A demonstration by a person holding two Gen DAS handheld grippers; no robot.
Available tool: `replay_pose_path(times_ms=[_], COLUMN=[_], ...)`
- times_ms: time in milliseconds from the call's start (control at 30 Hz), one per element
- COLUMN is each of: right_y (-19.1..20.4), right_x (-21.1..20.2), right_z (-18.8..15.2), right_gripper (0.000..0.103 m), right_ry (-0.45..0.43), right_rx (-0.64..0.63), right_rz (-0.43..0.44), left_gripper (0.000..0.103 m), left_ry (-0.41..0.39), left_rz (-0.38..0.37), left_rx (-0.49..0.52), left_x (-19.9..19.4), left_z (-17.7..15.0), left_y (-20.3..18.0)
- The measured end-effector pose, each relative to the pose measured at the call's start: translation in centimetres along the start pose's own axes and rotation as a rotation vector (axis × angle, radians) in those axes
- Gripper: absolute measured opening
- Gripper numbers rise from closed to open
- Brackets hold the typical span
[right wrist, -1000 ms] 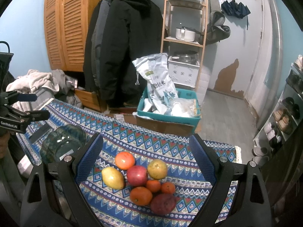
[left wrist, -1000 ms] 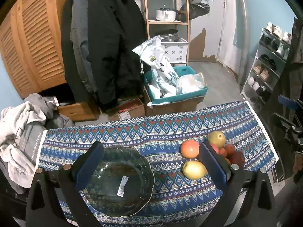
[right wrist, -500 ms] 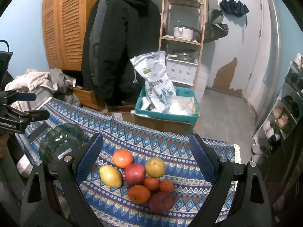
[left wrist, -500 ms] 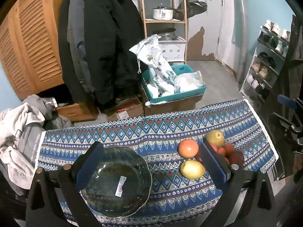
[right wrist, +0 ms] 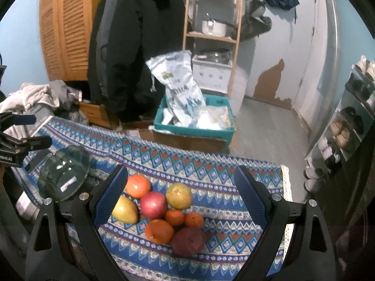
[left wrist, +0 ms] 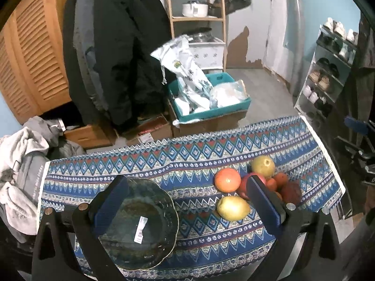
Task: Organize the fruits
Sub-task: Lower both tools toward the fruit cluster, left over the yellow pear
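Note:
Several fruits lie in a cluster on the patterned blue cloth (right wrist: 211, 164): an orange (right wrist: 137, 186), a red apple (right wrist: 153, 205), a yellow-green pear (right wrist: 178, 196), a yellow mango (right wrist: 124, 210), small tangerines (right wrist: 174, 217) and a dark red fruit (right wrist: 187, 240). My right gripper (right wrist: 180, 180) hangs open above the cluster. A dark glass bowl (left wrist: 138, 224) with a white label sits to the left, empty. My left gripper (left wrist: 187, 187) is open over the cloth between the bowl and the mango (left wrist: 233, 208). The left gripper (right wrist: 32, 130) also shows at the right wrist view's left edge.
Behind the table stand a teal crate (left wrist: 211, 103) with bags on a cardboard box, a black coat (left wrist: 117, 53), a wooden shelf (left wrist: 196, 18) and a shoe rack (left wrist: 328, 70). A pile of grey clothes (left wrist: 21, 159) lies left of the table.
Both grippers have drifted slightly toward the table, so the fruits and bowl look a little nearer and more central. Nothing on the cloth has moved.

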State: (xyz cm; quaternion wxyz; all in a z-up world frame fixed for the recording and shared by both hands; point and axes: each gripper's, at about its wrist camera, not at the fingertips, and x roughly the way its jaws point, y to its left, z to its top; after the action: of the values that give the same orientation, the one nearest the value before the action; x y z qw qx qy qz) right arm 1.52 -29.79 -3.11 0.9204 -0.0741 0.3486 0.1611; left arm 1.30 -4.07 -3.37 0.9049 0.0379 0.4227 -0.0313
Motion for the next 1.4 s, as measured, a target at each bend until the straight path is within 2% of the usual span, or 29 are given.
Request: replay_pose_path(times_ms=[100, 367, 667, 1100, 1400], right_y=[-0.8, -3.0, -3.6, -3.2, -2.7], right_x=[1.0, 4.0, 7.6, 12.4, 14.6], right_z=[-0.6, -3.3, -6.8, -11.5, -13.3], right_gripper=[0.091, 0.091, 0.091, 0.091, 0.091], right_ry=[0.043, 0.177, 0.327, 0.508, 0.575], right_rx=[0.009, 0.066, 0.055, -0.011, -0.040], right_rz=[-0.022, -0.015, -0.013, 0.029, 0.061], left_gripper=[0.102, 0.102, 0.102, 0.102, 0.102], left_ry=[0.035, 0.159, 0.284, 0.398, 0.467], left_rz=[-0.016, -0.055, -0.073, -0.100, -0.114], left_rx=[0.025, 0.072, 0.103, 0.159, 0.184], left_x=[1.4, 5.6, 9.6, 14.3, 17.2], left_z=[-0.6, -2.4, -4.3, -6.9, -8.5], left_y=[-1.0, -3.3, -4.9, -7.2, -8.6])
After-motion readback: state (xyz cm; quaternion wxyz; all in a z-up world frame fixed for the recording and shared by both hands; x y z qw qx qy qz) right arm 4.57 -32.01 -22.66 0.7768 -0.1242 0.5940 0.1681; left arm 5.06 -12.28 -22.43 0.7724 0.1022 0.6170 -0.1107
